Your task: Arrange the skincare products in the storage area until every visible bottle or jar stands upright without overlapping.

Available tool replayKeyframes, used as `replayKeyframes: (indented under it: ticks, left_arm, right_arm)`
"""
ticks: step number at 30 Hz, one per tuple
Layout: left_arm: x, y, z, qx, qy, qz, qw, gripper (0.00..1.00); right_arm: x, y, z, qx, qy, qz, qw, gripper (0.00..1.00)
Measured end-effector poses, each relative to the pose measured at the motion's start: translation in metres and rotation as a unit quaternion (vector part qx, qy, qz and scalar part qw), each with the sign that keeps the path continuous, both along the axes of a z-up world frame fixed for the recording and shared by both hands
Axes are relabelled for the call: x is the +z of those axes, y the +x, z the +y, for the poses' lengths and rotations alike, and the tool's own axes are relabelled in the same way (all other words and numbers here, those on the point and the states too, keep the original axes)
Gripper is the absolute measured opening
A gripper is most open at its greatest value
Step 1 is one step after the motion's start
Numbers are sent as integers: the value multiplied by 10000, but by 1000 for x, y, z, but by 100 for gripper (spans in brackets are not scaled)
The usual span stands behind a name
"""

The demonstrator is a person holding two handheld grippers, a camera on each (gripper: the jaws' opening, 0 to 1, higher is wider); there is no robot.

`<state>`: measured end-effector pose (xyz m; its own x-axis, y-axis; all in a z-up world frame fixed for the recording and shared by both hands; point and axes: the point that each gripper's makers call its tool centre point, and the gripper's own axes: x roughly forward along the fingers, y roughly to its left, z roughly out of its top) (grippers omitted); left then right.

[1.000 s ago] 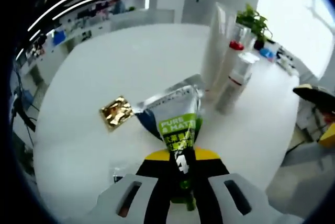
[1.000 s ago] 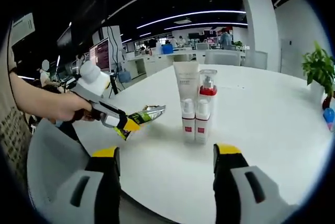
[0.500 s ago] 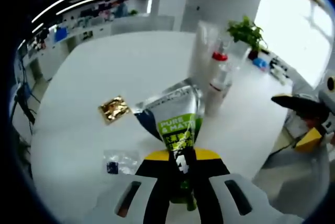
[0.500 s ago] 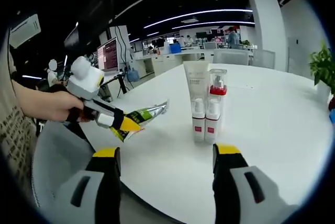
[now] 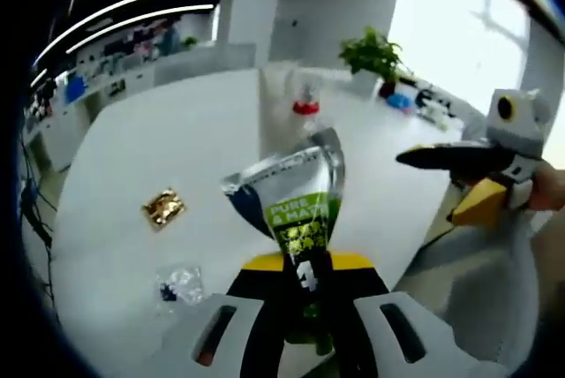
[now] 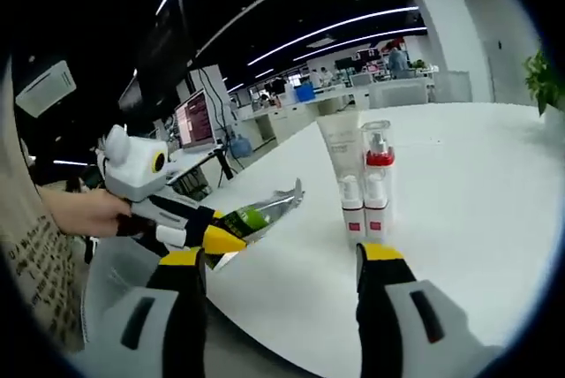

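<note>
Green tube (image 5: 300, 210) in left hand-held gripper (image 5: 307, 285) — aloft.

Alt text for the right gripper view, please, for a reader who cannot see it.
Held by a person's hand, the left gripper grips a green-and-silver tube above the round white table. A tall white tube, a red-collared pump bottle and two small white bottles stand upright, clustered, beyond the open right gripper.

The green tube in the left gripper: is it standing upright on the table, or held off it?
Held off it: the left gripper clamps the green tube slanted above the table.
</note>
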<state>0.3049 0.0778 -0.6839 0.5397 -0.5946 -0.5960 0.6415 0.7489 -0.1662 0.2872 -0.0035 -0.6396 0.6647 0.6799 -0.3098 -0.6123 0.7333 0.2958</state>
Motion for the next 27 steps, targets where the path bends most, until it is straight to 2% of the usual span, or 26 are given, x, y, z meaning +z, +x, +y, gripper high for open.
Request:
replayKeyframes:
  ticks: [4,6,9,13,17,19,21,24,27]
  left_arm:
    - [-2,-10,-14,-194,62,-42,9998,12]
    - [-3,-13,-18,-320,116,-119,9993,12]
    - [5,-15,-28,-311,-33,-234,9992,12]
    - [22,-21,-43,-521,-204,-587,9967,12]
    - [29,-24,-50,-559,-204,-755,9954,12]
    - [32,-23,-52,-593,-137,-880,9943,12]
    - [37,-20,-54,-495,-224,-927,9942,12]
    - [48,-15,-58,-373,-309,-1115,9926,12]
    - [56,-16,-60,-412,-299,-1220,9912,12]
  right_arm:
    - [12,-4,5,170,435,-34,9989,68]
    - [12,-3,3,127,522,1,9986,68]
    - [12,-2,3,146,686,119,9975,67]
    - [13,-3,5,159,767,160,9968,67]
    - [18,0,7,180,958,152,9951,65]
    - [24,2,8,157,1271,225,9915,64]
    - [28,4,9,160,1462,283,9887,62]
    - [30,6,10,189,1486,248,9884,61]
    - [35,11,14,238,1588,232,9867,60]
